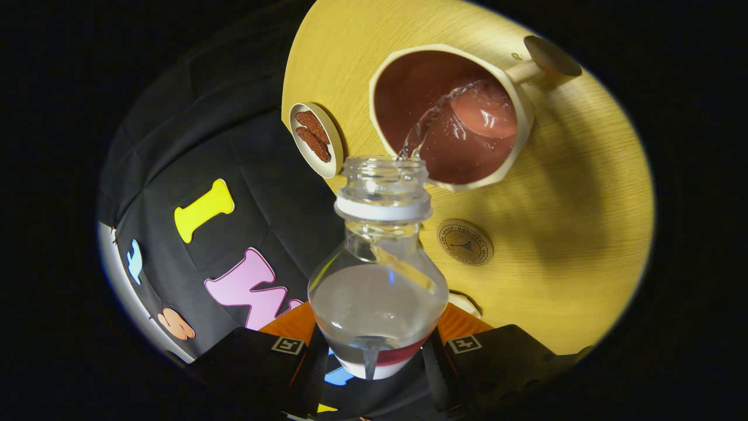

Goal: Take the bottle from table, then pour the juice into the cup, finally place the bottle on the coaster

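Note:
My gripper (374, 351) is shut on a clear plastic bottle (377, 280), one finger pressing on each side of its body. The bottle is tipped forward with its open, capless mouth just over the near rim of a cream cup (450, 117) with a reddish-brown inside. A thin stream of clear liquid (426, 123) runs from the mouth into the cup, where some liquid pools. A round wooden coaster (465, 241) lies flat on the table just beyond the bottle's shoulder, between the bottle and the cup.
The round yellow wooden table (572, 193) holds everything. A small white dish (315, 140) with brown snacks sits at the table's edge beside the cup. The cup's handle (543, 61) points away. A white object (464, 304) peeks from behind the bottle.

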Available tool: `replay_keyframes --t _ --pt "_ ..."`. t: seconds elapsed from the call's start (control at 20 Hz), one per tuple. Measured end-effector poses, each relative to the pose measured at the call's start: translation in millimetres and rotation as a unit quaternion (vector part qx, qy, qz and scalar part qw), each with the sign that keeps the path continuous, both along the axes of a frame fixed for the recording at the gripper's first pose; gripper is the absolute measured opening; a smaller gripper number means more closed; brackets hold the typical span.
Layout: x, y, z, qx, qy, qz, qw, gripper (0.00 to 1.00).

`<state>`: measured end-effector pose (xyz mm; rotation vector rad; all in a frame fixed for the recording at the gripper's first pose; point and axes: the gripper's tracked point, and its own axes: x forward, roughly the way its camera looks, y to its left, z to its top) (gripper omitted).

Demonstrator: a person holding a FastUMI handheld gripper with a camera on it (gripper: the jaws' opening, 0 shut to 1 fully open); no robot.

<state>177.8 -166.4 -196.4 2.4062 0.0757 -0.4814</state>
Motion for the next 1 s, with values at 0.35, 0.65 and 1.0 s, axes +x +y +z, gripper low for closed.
replay_keyframes --t 0.35,0.65,1.0 --pt "2 -7 8 0.05 -0.02 -0.033 0.998 0.74" --pt "1 -12 12 0.078 -0.03 -0.053 0.995 0.74" --pt "1 -22 19 0.099 -0.045 -0.077 0.991 0.74"
